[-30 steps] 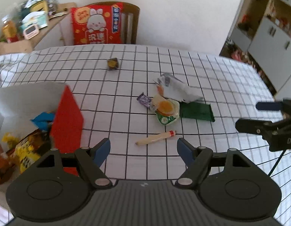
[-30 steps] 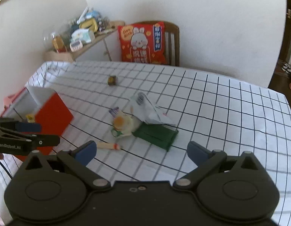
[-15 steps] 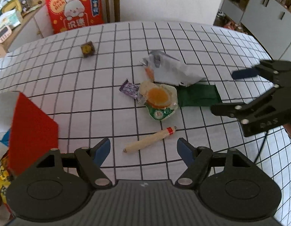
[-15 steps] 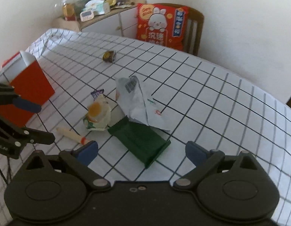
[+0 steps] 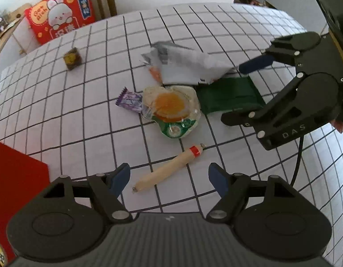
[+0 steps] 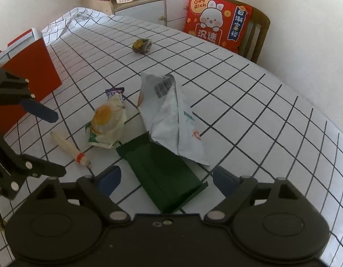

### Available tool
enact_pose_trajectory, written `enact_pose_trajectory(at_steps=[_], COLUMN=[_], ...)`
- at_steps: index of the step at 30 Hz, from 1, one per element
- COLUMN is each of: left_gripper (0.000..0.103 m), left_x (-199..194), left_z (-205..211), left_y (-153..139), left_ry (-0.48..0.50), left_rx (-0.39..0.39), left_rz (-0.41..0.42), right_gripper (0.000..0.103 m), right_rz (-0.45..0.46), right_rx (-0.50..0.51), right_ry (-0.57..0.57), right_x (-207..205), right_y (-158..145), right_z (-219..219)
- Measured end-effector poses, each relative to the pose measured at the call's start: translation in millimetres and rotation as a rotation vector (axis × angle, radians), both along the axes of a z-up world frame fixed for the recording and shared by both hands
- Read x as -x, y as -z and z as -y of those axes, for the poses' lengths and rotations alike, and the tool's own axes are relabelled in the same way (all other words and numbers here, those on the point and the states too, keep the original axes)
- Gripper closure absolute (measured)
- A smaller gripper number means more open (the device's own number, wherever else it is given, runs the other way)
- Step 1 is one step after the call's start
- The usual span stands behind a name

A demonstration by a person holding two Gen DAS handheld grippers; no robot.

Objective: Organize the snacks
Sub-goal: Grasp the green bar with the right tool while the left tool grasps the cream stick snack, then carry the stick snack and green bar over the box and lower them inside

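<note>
A: Where were the snacks?
B: Clustered mid-table on the checked cloth: a green packet with a white pouch overlapping its far end, an orange-centred pastry pack beside it, a purple candy touching that, and a sausage stick nearer. A small dark snack lay well apart.
A: Anything around?
B: A red box at the table's left, a red rabbit cushion on a chair.
A: And the fingers?
B: The right gripper straddled the green packet, jaws wide but just closing, pads not pressing it. The left gripper stood wide over the sausage stick, not gripping it.
</note>
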State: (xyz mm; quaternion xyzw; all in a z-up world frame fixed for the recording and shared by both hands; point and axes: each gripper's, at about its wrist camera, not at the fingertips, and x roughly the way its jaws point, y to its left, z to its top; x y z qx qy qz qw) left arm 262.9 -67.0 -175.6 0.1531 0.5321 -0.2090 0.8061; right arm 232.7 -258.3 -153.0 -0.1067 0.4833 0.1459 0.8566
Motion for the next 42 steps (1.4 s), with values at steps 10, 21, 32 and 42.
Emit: enact_pose_trajectory(at_steps=[10,21,32,42], left_gripper=[0.034,0.07,0.093,0.093], left_x=[-2,13,31,56], left_z=[-1,8,7,-12], left_y=[6,1,0,-10], left_ry=[-0.015,-0.022,-0.125,-0.218], left_rx=[0.014,0.025,0.041,0.097], left_rz=[-0.007,0.014,0.019,-0.034], right_gripper=[0.029,0.058,0.06,0.06], right_rz=[0.041,0.057,0.036,0.046], right_rx=[0.015,0.032,-0.05,-0.102], right_ry=[-0.009,0.061,0.275,0.375], right_x=[9,31,67,114], right_y=[1,0,-2,-15], right_z=[-6,-27,-39,-58])
